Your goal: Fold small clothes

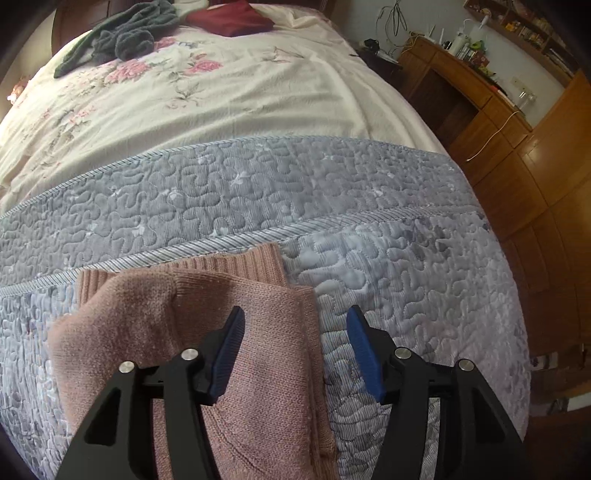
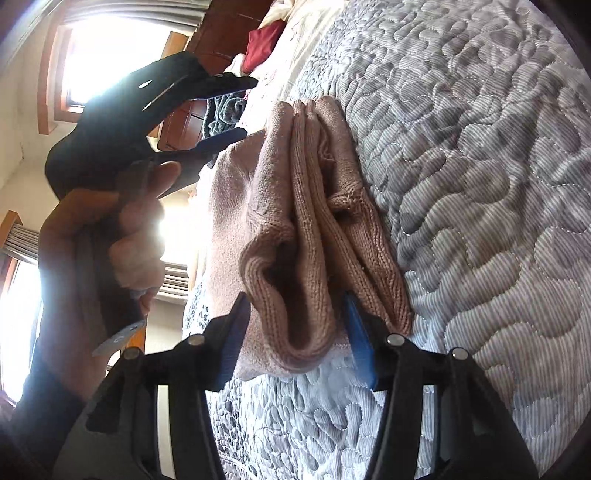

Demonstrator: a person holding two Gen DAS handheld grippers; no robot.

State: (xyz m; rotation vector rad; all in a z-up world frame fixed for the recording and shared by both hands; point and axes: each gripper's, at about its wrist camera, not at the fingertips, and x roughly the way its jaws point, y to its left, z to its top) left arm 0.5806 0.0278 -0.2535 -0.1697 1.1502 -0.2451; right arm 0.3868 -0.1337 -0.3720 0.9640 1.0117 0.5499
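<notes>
From the left wrist, the left claw hangs wide open just above a pink knit garment, holding nothing. The garment lies already folded into a thick bundle on the grey quilted blanket that covers the near end of the bed. Its ribbed hem points away from the camera, so its long axis runs roughly along the claw's own line of sight. The left-hand pad sits over the cloth, while the right-hand pad is past the garment's right edge, over bare quilt. Farther up the bed, on the floral sheet, a dark green garment and a maroon one wait well apart from the pink one.

From the right wrist, the right claw is also open, its two pads straddling the near rolled end of the pink knit garment; the fold sits between them but I cannot tell whether either pad presses it. The bundle stretches straight ahead from this claw. The left claw, held in a hand, hovers at the garment's far left side, clear of the cloth.

The right claw looks nearer a grip: closing in place would likely pinch the end fold
</notes>
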